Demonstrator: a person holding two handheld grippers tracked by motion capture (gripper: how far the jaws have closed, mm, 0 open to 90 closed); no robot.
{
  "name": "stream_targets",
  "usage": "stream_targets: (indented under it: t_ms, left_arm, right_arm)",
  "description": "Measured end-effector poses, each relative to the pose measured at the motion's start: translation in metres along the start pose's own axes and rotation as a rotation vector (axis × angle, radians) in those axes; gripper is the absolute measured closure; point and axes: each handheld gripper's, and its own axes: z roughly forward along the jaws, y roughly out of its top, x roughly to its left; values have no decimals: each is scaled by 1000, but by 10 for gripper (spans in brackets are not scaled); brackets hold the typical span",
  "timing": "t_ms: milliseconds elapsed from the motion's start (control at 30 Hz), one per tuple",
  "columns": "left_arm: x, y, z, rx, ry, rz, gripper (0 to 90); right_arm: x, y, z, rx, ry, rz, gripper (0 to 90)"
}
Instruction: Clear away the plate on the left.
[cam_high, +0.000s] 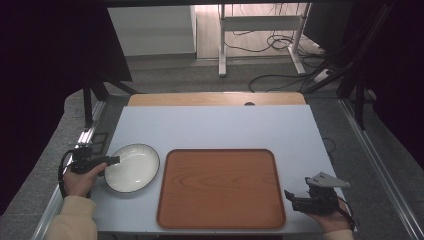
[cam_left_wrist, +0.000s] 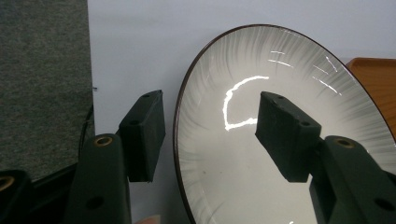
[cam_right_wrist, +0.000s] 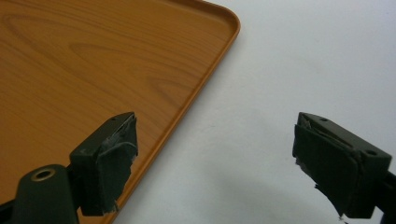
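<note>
we see the left gripper at the near left corner of the pale grey bench top, its jaws apart and straddling the left rim of a round white glazed ceramic plate with a thin dark rim. in the left gripper view one jaw sits outside the rim and the other hangs over the plate's inner slope; whether either pad touches it, we cannot tell. the right gripper rests by the near right edge, jaws wide apart on nothing, just beside the right edge of the rectangular orange wood-grain tray with rounded corners.

the risk, as we judge it: that glaze looks slick and the rim thin, so a shallow bite could let the plate slip or tip once lifted. it also lies close to the tray's left edge, so a tilted plate might clip that raised lip.

the plate looks shallow, glossy, streaked with fine grey radial lines, and empty.
</note>
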Motion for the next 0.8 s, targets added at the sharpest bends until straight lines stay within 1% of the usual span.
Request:
stream_targets:
  t_ms: [233, 267, 400, 633, 800]
  left_arm:
    - [1, -1, 5, 20, -11, 2, 450]
    - [1, -1, 6, 24, -8, 5, 468]
    - [0, 0, 7, 31, -10, 10, 494]
    - [3, -2, 9, 34, -26, -9, 525]
    - [4, -3, 12, 51, -27, -12, 538]
  right_arm:
    - [0, 0, 0, 0, -3, 0, 145]
    - [0, 0, 0, 2, -1, 0, 145]
    - [-1, 0, 0, 5, -1, 0, 145]
    - [-1, 0, 1, 10, -2, -1, 146]
    - [0, 0, 1, 16, -5, -5, 147]
